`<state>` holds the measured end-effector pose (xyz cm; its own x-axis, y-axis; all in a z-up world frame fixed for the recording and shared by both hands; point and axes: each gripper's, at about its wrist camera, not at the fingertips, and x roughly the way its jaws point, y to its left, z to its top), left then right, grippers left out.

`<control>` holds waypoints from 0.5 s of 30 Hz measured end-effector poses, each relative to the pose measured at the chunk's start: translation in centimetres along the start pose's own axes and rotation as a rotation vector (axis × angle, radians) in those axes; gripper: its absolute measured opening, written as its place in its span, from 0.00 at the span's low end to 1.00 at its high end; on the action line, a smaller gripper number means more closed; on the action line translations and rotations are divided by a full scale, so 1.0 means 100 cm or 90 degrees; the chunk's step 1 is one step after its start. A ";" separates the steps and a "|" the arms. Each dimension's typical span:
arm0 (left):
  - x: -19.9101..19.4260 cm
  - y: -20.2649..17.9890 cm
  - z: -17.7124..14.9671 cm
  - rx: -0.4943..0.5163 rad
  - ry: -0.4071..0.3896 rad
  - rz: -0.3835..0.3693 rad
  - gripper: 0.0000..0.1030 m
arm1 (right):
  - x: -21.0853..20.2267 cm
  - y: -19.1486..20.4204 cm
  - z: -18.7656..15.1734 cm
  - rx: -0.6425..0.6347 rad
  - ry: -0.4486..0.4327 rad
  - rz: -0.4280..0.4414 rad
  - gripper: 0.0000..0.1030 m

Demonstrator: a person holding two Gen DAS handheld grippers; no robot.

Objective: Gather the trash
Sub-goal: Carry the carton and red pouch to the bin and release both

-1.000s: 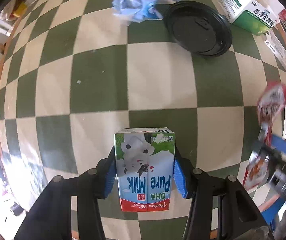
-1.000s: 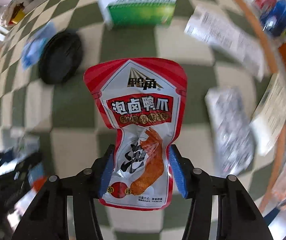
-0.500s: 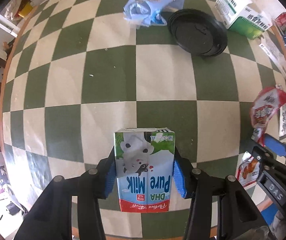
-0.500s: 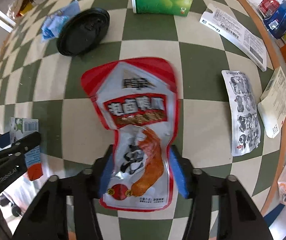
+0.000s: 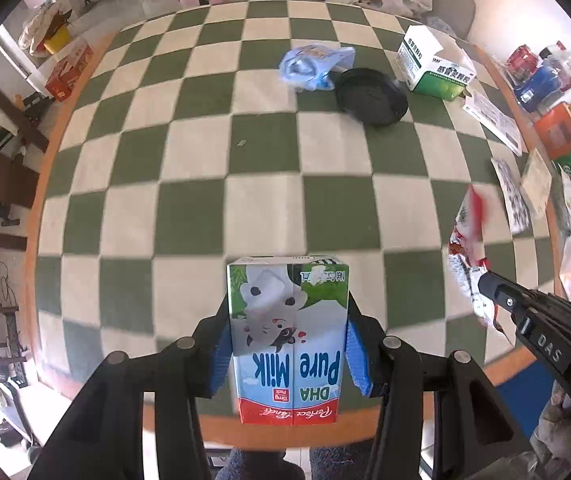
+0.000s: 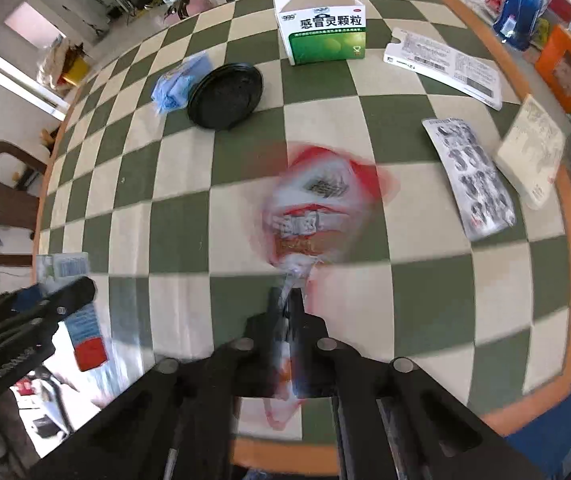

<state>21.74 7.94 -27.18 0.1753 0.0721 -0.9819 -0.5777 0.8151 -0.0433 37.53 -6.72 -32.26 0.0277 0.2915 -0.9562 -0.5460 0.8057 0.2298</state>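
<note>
My left gripper (image 5: 288, 344) is shut on a "DHA Pure Milk" carton (image 5: 288, 336), held upside down above the near edge of the checked table (image 5: 205, 168). My right gripper (image 6: 287, 304) is shut on a red and white snack pouch (image 6: 317, 204), which is blurred and hangs edge-on between the closed fingers. The pouch (image 5: 467, 248) and right gripper (image 5: 525, 320) also show at the right of the left wrist view. The carton and left gripper (image 6: 45, 308) show at the left of the right wrist view.
On the table lie a black round lid (image 6: 225, 96), a crumpled blue bag (image 6: 177, 84), an open green and white medicine box (image 6: 323, 30), a flat white carton (image 6: 445, 66), a printed foil sheet (image 6: 471, 176) and a booklet (image 6: 533, 156). Boxes and bottles crowd the right edge. A brown chair (image 6: 1, 204) stands left.
Both grippers have lifted and pulled back toward the near table edge. The right gripper has closed much tighter on the pouch, which now swings blurred. The milk carton stays gripped.
</note>
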 end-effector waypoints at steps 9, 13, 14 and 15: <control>-0.027 0.061 -0.087 -0.029 -0.029 -0.013 0.43 | -0.032 0.024 -0.089 0.080 -0.069 0.036 0.01; -0.036 0.082 -0.135 -0.039 -0.028 -0.039 0.43 | -0.055 0.050 -0.145 0.089 -0.090 0.055 0.00; -0.033 0.087 -0.147 -0.046 -0.021 -0.045 0.43 | -0.057 0.057 -0.157 0.085 -0.088 0.059 0.00; -0.029 0.093 -0.161 -0.055 -0.012 -0.054 0.43 | -0.057 0.066 -0.174 0.080 -0.085 0.062 0.00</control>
<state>3.01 6.11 -27.70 0.2403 0.0160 -0.9706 -0.6268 0.7660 -0.1426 19.21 -12.02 -28.41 0.0954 0.4311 -0.8973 -0.4428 0.8257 0.3496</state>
